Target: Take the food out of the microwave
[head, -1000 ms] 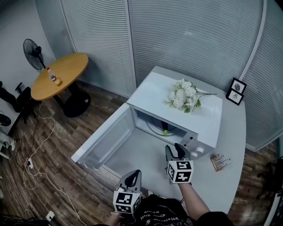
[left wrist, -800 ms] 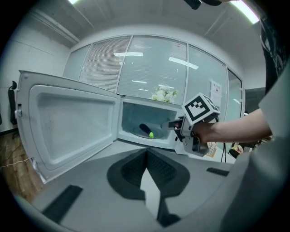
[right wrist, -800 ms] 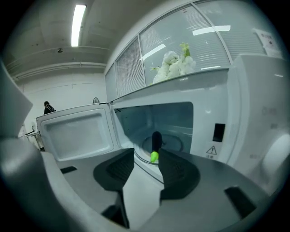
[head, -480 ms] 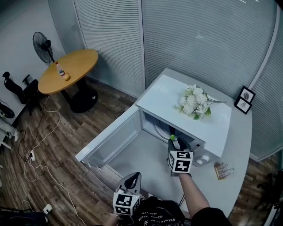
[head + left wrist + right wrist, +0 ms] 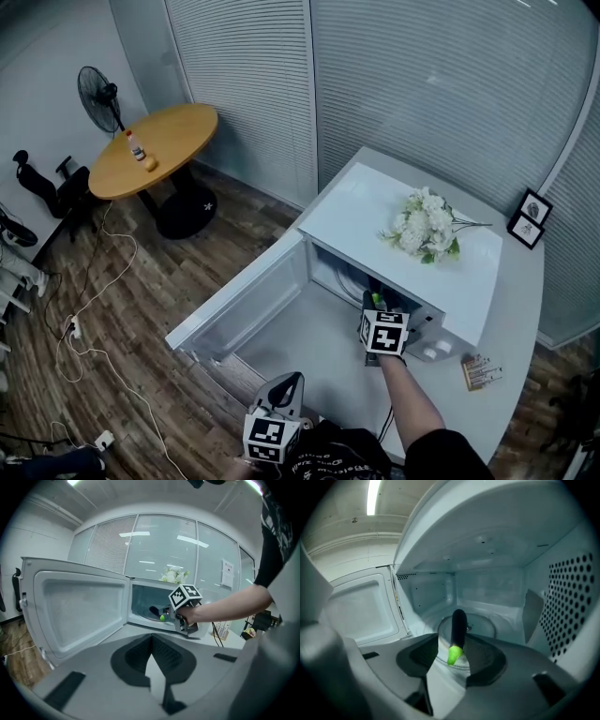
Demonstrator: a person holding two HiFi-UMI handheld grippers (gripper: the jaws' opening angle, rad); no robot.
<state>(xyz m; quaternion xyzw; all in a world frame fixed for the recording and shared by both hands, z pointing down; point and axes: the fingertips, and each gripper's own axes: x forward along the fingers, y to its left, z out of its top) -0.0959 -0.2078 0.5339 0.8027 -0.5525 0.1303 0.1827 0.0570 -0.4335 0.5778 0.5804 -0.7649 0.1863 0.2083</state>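
My left gripper (image 5: 289,382) and right gripper (image 5: 378,302) are grey moulded bodies with dark ribbed pads (image 5: 174,658). Each carries a white cube (image 5: 384,331) bearing black square markers. I wear a black short-sleeved shirt (image 5: 339,461) with pale print.

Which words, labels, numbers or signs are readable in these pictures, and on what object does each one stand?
No text can be read anywhere.
Card beside the microwave: print too small.
Bottle on the round table: label too small.
Sheet on the glass wall: print blurred.
Person's shirt: print blurred.
Two framed pictures: drawings only, no legible words.
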